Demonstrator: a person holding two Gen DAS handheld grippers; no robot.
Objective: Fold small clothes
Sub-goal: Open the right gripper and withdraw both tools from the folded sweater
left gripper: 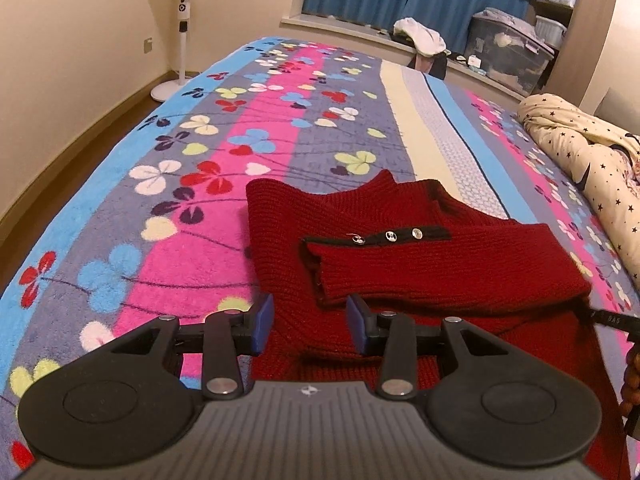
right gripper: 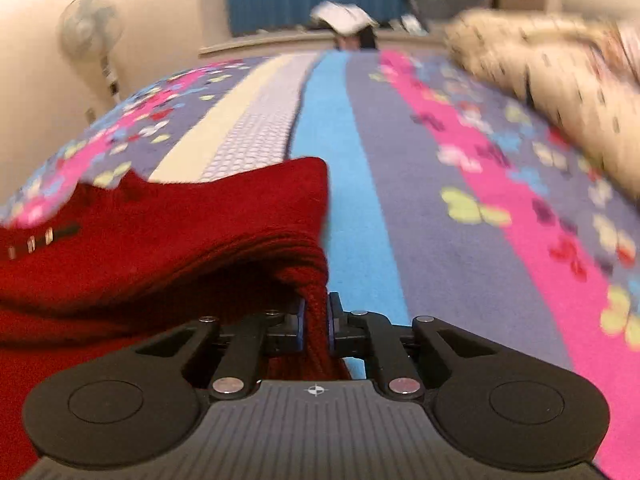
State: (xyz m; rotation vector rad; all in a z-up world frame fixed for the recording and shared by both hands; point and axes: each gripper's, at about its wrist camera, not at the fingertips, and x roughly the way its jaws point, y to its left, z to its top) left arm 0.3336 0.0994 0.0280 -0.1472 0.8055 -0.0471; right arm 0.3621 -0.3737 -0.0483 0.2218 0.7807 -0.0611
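A small dark red knitted sweater (left gripper: 404, 256) lies partly folded on the flowered bedspread (left gripper: 192, 184), one sleeve laid across it with three silver buttons (left gripper: 390, 235) on a black cuff. My left gripper (left gripper: 310, 322) is open and empty, just above the sweater's near edge. My right gripper (right gripper: 317, 322) is shut on the sweater's right edge (right gripper: 316, 300) and lifts a fold of it off the bed; the sweater (right gripper: 168, 240) fills the left of the blurred right wrist view. The right gripper's tip shows at the right edge of the left wrist view (left gripper: 610, 320).
A cream star-patterned duvet (left gripper: 588, 156) lies bunched along the bed's right side. A standing fan (left gripper: 182, 28) is at the far left by the wall. A windowsill holds a storage box (left gripper: 508, 48) and white cloth (left gripper: 420, 36) beyond the bed.
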